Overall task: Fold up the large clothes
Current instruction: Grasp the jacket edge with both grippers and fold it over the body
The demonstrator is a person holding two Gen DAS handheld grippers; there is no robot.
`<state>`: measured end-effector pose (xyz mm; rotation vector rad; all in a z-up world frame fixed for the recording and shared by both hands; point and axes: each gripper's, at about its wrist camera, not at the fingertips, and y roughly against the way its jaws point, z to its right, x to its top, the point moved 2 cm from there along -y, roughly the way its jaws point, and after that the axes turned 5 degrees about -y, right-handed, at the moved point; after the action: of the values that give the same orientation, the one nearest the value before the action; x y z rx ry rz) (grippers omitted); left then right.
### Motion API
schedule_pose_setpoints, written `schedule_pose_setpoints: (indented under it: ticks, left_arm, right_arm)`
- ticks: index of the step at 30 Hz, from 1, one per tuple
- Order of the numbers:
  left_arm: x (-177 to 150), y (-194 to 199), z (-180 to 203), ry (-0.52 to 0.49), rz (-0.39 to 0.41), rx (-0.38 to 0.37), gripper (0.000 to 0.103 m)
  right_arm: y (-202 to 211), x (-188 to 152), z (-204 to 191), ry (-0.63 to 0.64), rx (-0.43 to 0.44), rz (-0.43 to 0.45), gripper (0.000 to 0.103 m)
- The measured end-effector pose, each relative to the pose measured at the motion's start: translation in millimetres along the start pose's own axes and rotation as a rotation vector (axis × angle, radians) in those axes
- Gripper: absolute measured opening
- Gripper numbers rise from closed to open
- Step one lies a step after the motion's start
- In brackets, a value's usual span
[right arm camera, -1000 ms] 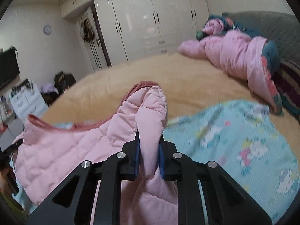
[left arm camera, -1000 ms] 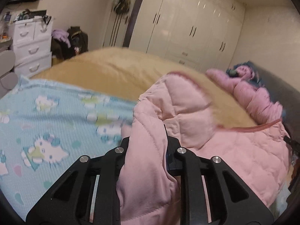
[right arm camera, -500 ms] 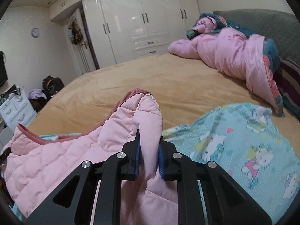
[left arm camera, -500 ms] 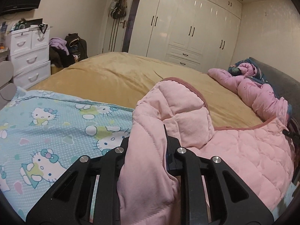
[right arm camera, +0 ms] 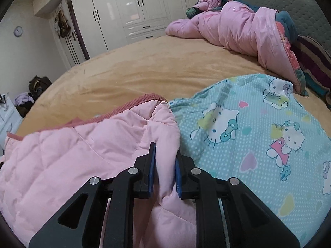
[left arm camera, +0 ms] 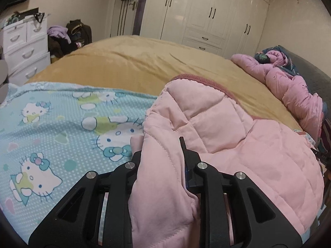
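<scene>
A pale pink quilted jacket (left arm camera: 217, 124) with a darker ribbed edge lies bunched on a light blue cartoon-cat sheet (left arm camera: 51, 124) on the bed. My left gripper (left arm camera: 160, 148) has a thick fold of the jacket between its fingers; its jaws are opening slightly, and the pads still touch the fabric. In the right wrist view the same jacket (right arm camera: 62, 161) spreads to the left, with the sheet (right arm camera: 248, 134) to the right. My right gripper (right arm camera: 165, 150) is shut on another fold, pinched between its blue pads (right arm camera: 152, 165).
A tan bedcover (left arm camera: 144, 62) stretches beyond the sheet. A crumpled pink duvet (right arm camera: 238, 26) lies by the grey headboard (right arm camera: 279, 2). White wardrobes (left arm camera: 206, 16) line the far wall. A white drawer unit (left arm camera: 22, 47) and a clothes pile (left arm camera: 68, 35) stand left of the bed.
Both grippers have come down toward the bed with the jacket in them. The raised folds now sit lower, close over the blue sheet.
</scene>
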<state>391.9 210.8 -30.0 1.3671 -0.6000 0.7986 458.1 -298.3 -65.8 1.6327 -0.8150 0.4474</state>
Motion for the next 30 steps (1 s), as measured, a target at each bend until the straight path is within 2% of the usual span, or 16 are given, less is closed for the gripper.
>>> schedule_pose_setpoints:
  ticks: [4, 12, 21, 28, 30]
  left_arm:
    - [-6, -9, -4, 0.011, -0.033, -0.001, 0.018]
    - [-9, -11, 0, -0.001, -0.048, 0.008, 0.019]
    - [-10, -8, 7, -0.041, -0.052, 0.041, 0.019]
    - [-10, 0, 11, -0.053, -0.051, 0.060, 0.021]
    - [-11, 3, 13, -0.055, -0.053, 0.066, 0.023]
  right_arm:
    - [-9, -4, 2, -0.007, -0.009, -0.034, 0.018]
    - [-17, -16, 8, -0.044, -0.007, -0.073, 0.021]
    - [-13, -18, 7, -0.038, -0.045, -0.063, 0.025]
    - [-10, -21, 11, -0.060, -0.032, -0.064, 0.026]
    - [-9, -22, 13, -0.073, -0.031, -0.066, 0.029]
